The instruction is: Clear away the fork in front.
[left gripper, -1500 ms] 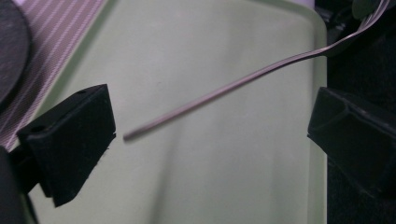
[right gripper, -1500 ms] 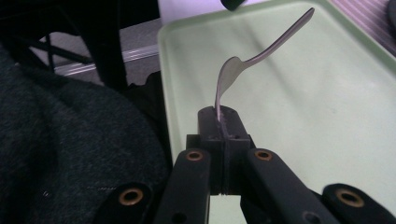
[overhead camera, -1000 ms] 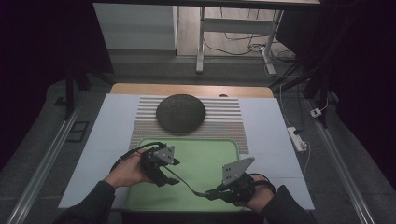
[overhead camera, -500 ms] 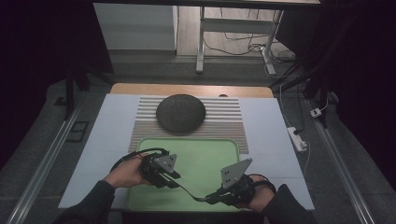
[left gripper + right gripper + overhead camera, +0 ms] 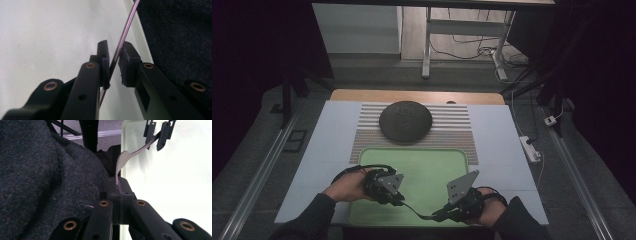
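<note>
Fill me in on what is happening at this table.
A person works two handheld grippers over a green tray. The right gripper is shut on one end of a thin metal utensil, perhaps a spoon. The left gripper has just been closing around the other end, with the utensil between its jaws and a small gap on one side. A dark round dome sits behind on a striped mat.

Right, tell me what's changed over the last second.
The left gripper has just been closing its jaws around the thin metal utensil; a gap still shows beside the strip, so the grip isn't firm yet. That hand has slid a little nearer the tray's near edge. The right gripper stays shut on the utensil's other end, and the dark round thing hasn't moved.
</note>
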